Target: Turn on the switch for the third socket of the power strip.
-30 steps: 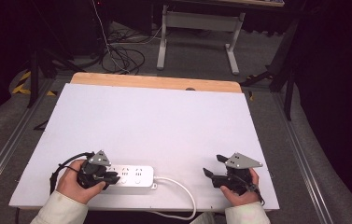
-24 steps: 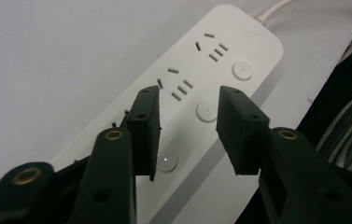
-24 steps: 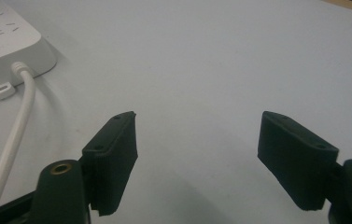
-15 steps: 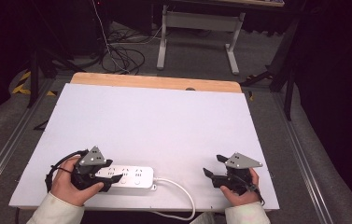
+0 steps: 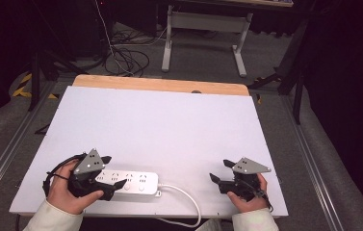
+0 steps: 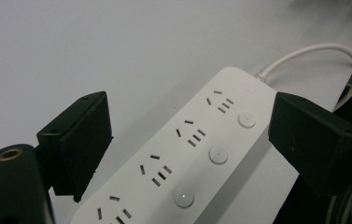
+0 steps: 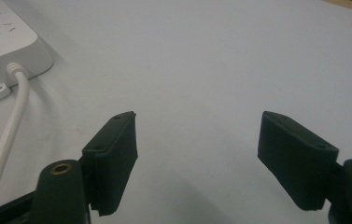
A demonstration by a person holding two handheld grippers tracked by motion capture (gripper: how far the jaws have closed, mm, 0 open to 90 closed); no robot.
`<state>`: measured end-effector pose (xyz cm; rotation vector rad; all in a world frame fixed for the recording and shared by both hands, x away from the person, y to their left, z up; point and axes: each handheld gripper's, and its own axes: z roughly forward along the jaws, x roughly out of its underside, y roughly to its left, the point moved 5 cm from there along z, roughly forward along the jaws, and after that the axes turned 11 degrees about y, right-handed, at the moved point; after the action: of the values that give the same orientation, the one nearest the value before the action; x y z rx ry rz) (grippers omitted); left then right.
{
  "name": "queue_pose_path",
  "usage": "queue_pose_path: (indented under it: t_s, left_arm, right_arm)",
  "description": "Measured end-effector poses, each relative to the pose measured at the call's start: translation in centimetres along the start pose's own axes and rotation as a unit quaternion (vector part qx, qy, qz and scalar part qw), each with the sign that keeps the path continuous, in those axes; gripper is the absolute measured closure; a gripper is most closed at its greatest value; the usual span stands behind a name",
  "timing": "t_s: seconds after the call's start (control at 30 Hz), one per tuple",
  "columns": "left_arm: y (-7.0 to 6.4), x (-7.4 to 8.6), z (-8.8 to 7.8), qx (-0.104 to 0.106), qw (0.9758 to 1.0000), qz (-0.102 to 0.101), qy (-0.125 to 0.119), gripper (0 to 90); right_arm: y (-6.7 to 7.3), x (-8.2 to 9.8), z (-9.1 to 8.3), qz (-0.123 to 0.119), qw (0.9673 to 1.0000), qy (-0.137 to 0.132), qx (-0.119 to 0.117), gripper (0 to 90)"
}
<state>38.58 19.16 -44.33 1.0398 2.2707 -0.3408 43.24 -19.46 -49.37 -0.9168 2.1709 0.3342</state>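
I lose the near end of the white plastic power strip (image 6: 183,154) past the bottom edge of my left gripper view. Its white round cable (image 5: 188,202) drops over the white desk's (image 5: 169,125) near edge, out of sight. The strip's socket markings are too small to read from above.

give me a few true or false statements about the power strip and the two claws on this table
1. The left claw is open, its black jaws straddling the white plastic power strip. True.
2. The right claw is shut on the strip's white cable. False: it is open over bare white tabletop, apart from the cable.
3. The strip has round white buttons beside its sockets. True.
4. A plug sits in one socket. False: the visible sockets are empty.
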Motion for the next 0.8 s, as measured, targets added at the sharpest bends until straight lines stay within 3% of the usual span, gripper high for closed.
queue_pose_path:
  t_s: [0.3, 0.57, 0.8]
  left_arm:
    - [0.8, 1.2, -1.1, -0.015, 0.9998, -0.008, -0.013, 14.3]
    - [2.1, 2.5, -2.8, -0.040, 0.9972, -0.015, -0.061, 11.8]
    - [3.4, 4.1, -4.4, -0.047, 0.9946, -0.027, -0.088, 10.4]
  right_arm:
    - [0.0, 0.0, 0.0, 0.000, 1.0000, 0.001, 0.000, 29.0]
    - [-0.1, 0.0, -0.2, 0.000, 1.0000, -0.002, 0.000, 28.9]
    - [-0.1, 0.0, -0.1, 0.000, 1.0000, -0.001, 0.000, 28.9]
